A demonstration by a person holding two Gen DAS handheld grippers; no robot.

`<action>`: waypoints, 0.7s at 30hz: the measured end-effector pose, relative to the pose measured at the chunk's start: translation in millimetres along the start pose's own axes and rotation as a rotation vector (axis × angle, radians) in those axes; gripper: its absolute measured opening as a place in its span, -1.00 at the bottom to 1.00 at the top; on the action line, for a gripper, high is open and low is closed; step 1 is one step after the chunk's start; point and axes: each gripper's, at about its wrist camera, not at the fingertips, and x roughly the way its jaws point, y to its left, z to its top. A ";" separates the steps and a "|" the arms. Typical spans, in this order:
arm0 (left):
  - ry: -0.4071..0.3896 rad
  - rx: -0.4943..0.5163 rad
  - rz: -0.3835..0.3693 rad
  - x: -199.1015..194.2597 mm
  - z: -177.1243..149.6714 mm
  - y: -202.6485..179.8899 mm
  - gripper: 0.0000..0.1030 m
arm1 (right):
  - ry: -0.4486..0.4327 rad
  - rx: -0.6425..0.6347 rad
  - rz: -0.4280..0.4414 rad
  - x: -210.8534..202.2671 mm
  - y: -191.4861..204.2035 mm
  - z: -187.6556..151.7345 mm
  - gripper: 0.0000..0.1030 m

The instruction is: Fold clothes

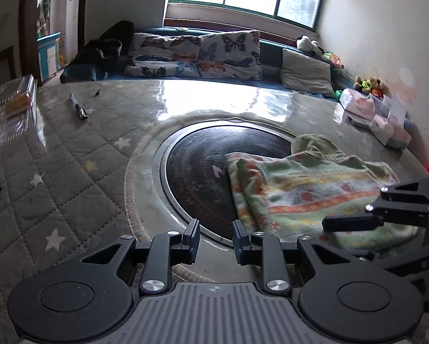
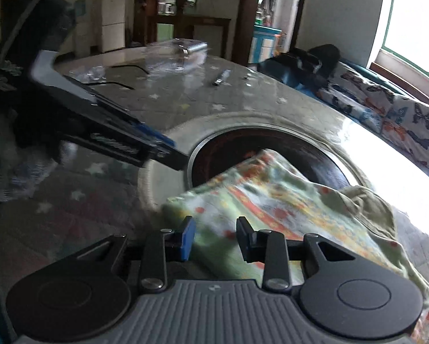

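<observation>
My left tool (image 1: 215,236) and right tool (image 2: 215,235) are both narrowly open, holding nothing; the garment (image 1: 309,192) lies under my right tool, so I should pinch its near edge evenly.

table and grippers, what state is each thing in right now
left gripper: open, nothing between its pads
right gripper: open, over the cloth's near edge
patterned cloth: lying rumpled, partly over the round burner
round burner: partly covered by the cloth
clear container: appears shut, at the table's far edge
</observation>
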 end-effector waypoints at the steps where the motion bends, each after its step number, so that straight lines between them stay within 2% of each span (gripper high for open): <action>1: 0.003 -0.015 -0.005 0.2 0.8 0.7 -0.39 | -0.001 -0.003 0.012 -0.9 1.8 1.3 -0.35; 7: 0.022 -0.090 -0.039 3.3 3.5 1.7 -0.23 | 0.015 -0.016 0.031 14.0 11.7 0.6 -0.30; 9: 0.028 -0.125 -0.052 4.4 5.1 2.6 -0.06 | 0.014 -0.017 0.031 16.1 12.4 0.3 -0.32; 11: 0.036 -0.165 -0.064 6.7 7.1 3.5 0.05 | 0.013 -0.003 0.032 15.3 9.4 0.4 -0.45; 13: 0.046 -0.211 -0.075 9.8 9.0 4.7 0.06 | 0.007 0.039 0.053 11.9 2.9 1.3 -0.63; 17: 0.075 -0.321 -0.108 17.8 12.4 7.8 0.11 | -0.025 0.099 0.084 1.3 -6.0 4.6 -0.73; 19: 0.087 -0.356 -0.122 20.6 13.9 6.3 0.13 | -0.038 0.121 0.098 -3.8 -10.2 4.4 -0.84; 21: 0.096 -0.380 -0.130 23.6 16.0 3.5 0.14 | -0.054 0.155 0.119 -11.6 -16.8 5.1 -0.85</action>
